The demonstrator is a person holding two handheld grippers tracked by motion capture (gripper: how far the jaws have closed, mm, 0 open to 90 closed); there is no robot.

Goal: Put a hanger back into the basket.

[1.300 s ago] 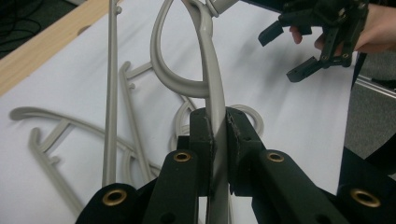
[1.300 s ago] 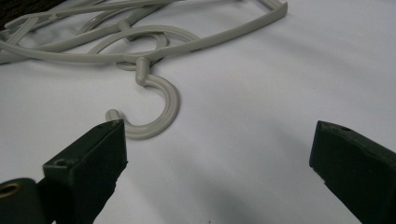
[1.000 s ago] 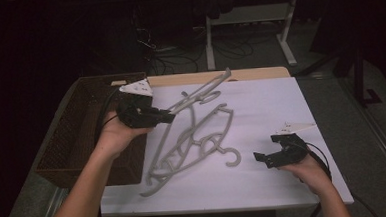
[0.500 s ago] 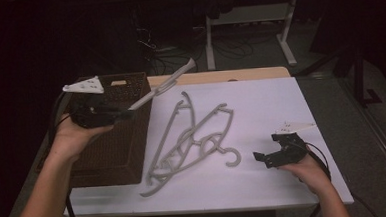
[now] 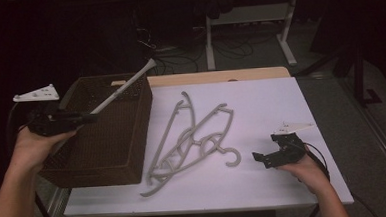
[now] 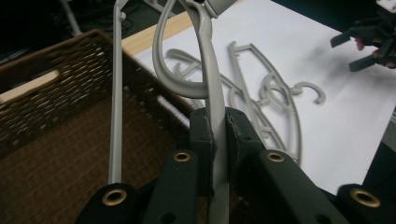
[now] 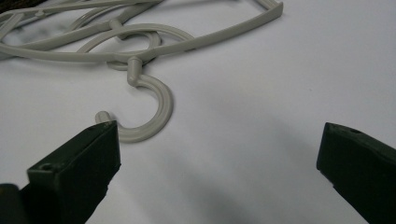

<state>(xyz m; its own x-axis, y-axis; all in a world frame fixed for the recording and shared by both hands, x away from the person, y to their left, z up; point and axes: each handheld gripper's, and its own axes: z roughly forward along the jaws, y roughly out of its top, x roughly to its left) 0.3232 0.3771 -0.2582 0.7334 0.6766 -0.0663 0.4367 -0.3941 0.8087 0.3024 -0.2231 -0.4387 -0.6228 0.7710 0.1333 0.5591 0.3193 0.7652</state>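
Nearest the person, the right gripper (image 5: 268, 154) rests low on the white-covered counter (image 5: 281, 104), its jaws spread wide with nothing between them; in the right gripper view the curved hook (image 7: 149, 109) of one grey plastic hanger lies just ahead of them, touching neither; that puts this gripper in place to take a hanger, by my reading, but no grasp is made yet. To the left, the left gripper (image 5: 89, 116) is held above the dark brown woven basket (image 5: 133, 156); its jaws are clamped tight on the flat bar of a grey plastic clothes hanger (image 5: 122, 87), as the left gripper view shows plainly (image 6: 217, 140); the hanger slants up and away over the basket, its far end past the basket's back rim. The work looks to be gathering hangers into the basket; this one is carried over it but not yet let go; whether it will lie flat inside I cannot judge. Farther across the counter, a loose heap of grey plastic hangers (image 5: 192, 138) lies tangled between basket and right gripper, several overlapping; their exact count I cannot tell; the basket's floor, where visible, looks bare, so most of the job seems left.
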